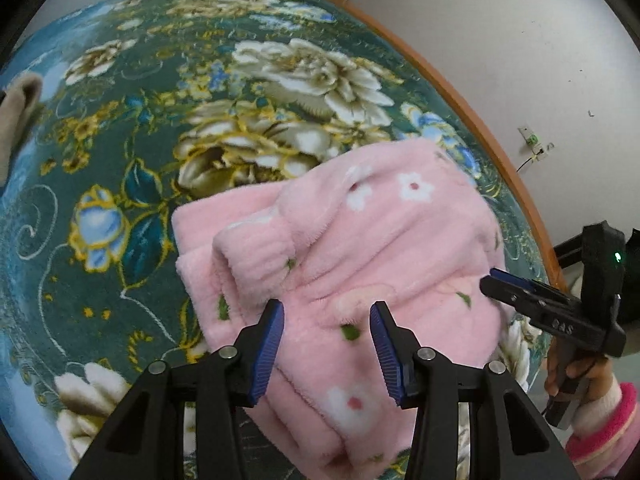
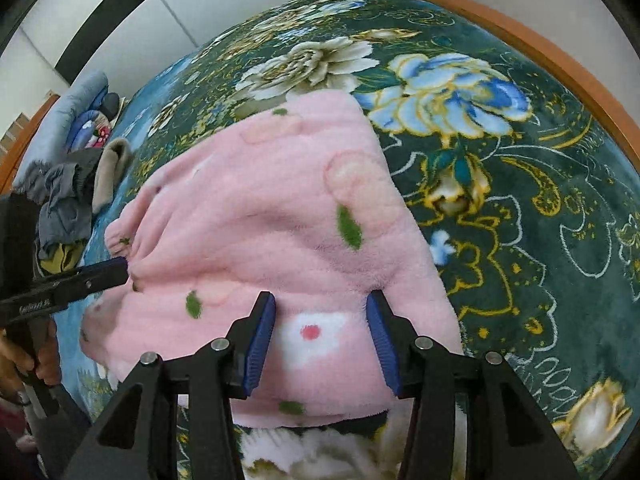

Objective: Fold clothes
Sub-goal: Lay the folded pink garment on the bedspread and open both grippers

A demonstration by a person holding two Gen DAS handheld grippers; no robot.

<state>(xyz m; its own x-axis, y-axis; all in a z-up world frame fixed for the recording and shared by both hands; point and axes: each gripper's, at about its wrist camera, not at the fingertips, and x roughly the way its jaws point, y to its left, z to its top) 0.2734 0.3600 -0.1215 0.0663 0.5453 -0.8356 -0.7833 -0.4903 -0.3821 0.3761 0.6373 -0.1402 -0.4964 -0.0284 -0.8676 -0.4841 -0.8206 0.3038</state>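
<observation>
A pink fleece garment with white flowers (image 1: 352,248) lies folded in a bundle on a green floral blanket (image 1: 160,120). A ribbed cuff (image 1: 260,252) lies on top. My left gripper (image 1: 327,314) is open just above its near part, with nothing between the pads. It also shows from the side in the right wrist view (image 2: 120,270), at the garment's left edge. My right gripper (image 2: 321,304) is open over the garment (image 2: 280,220), empty. It shows in the left wrist view (image 1: 492,280) at the garment's right edge.
A heap of grey and beige clothes (image 2: 76,192) lies at the far left of the bed. A blue pillow (image 2: 76,112) lies behind it. The wooden bed frame (image 1: 480,128) runs along the right, with a white wall beyond it.
</observation>
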